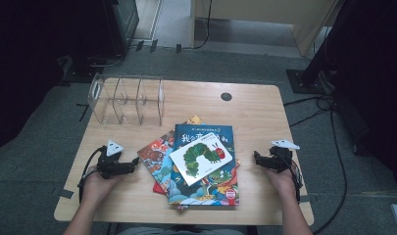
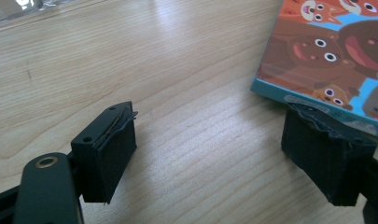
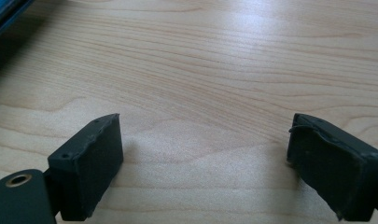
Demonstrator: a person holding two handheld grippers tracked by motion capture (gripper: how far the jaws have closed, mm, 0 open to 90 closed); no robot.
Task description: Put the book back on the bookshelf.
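A loose pile of picture books lies in the middle of the wooden table (image 1: 255, 112). On top is a white book with a green caterpillar (image 1: 201, 157), over a blue book (image 1: 206, 183) and an orange animal book (image 1: 154, 154). My left gripper (image 1: 133, 163) rests on the table left of the pile, open, jaws pointing at the books. In the left gripper view the animal book's corner (image 2: 326, 60) lies just past the right-hand jaw, with bare wood between the pads (image 2: 210, 154). My right gripper (image 1: 257, 159) rests right of the pile, open over bare wood (image 3: 205, 158).
A clear plastic rack with upright dividers (image 1: 127, 100) stands at the back left of the table. A round cable hole (image 1: 226, 96) sits near the far edge. Bare wood stretches behind the books and at both sides. Cables trail from each gripper.
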